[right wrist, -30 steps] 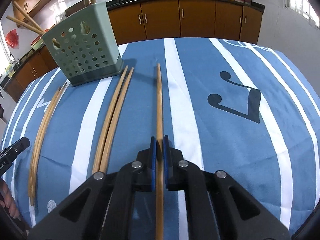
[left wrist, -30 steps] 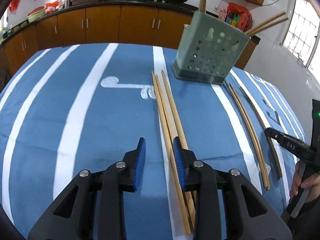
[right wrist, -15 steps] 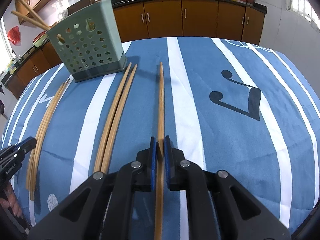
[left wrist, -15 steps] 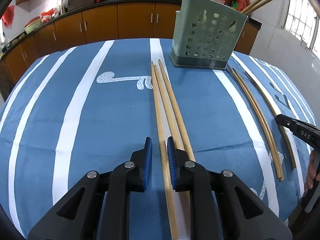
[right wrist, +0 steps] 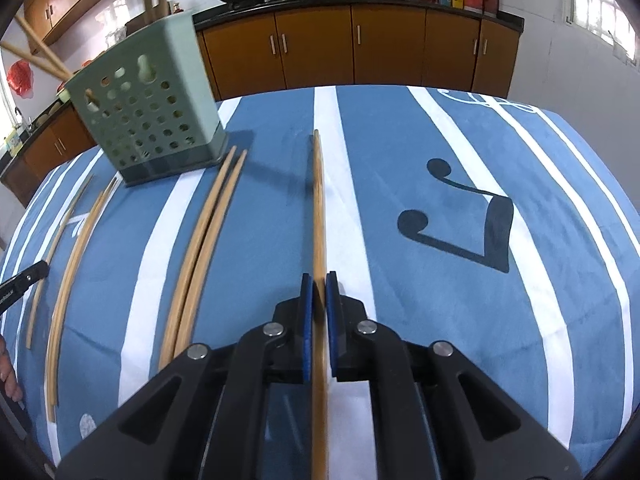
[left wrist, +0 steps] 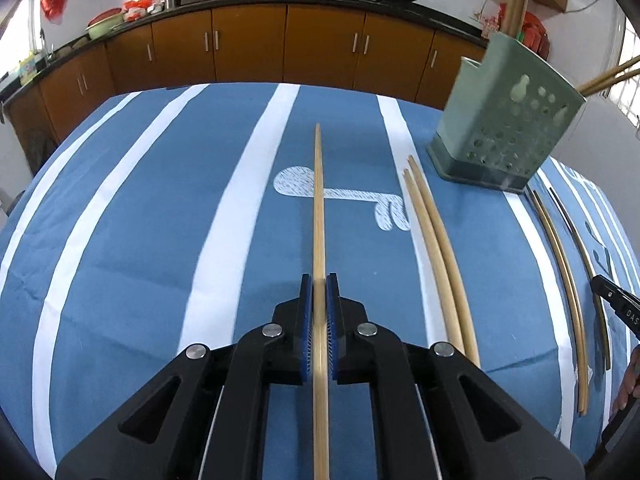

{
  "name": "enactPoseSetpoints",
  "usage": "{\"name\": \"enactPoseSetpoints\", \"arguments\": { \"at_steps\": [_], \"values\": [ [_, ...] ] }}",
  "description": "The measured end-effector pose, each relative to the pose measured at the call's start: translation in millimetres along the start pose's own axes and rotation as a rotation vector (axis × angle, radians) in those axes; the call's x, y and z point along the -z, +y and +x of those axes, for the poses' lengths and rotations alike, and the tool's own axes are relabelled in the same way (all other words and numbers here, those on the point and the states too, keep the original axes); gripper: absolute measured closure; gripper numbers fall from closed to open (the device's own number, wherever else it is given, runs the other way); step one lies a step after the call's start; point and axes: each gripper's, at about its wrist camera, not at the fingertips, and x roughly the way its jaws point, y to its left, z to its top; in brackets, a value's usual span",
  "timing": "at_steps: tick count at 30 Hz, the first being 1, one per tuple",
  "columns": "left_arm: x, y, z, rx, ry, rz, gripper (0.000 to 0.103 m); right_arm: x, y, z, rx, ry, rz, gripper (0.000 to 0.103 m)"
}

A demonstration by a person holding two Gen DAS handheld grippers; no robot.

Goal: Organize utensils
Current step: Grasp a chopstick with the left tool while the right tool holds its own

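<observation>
My left gripper (left wrist: pixel 319 292) is shut on a pale wooden chopstick (left wrist: pixel 318 208) that points forward, lifted over the blue striped cloth. My right gripper (right wrist: pixel 319 290) is shut on a darker wooden chopstick (right wrist: pixel 318 200), also pointing forward. A green perforated utensil holder (left wrist: pixel 508 124) with several chopsticks in it stands at the right in the left wrist view and at the left in the right wrist view (right wrist: pixel 144 116). Two chopsticks (left wrist: pixel 436 240) lie on the cloth beside it, and more chopsticks (left wrist: pixel 564 280) lie further right.
The table carries a blue cloth with white stripes (left wrist: pixel 140 240) and a music-note print (right wrist: pixel 472 220). Brown kitchen cabinets (left wrist: pixel 248 44) with woks on the counter stand behind. The tip of the other gripper (left wrist: pixel 616 300) shows at the right edge.
My left gripper has closed on one chopstick of the middle group and swung it left, away from the other two. My right gripper has lifted its chopstick slightly and stays shut.
</observation>
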Motion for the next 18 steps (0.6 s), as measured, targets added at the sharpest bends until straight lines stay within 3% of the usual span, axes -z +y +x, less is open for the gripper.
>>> {"name": "enactPoseSetpoints", "arguments": {
  "at_steps": [18],
  "values": [
    [0.4,2.7,-0.1,0.024,-0.01,-0.022,0.095,1.0,-0.8,0.3,0.0,-0.022,0.02,0.095]
  ]
}}
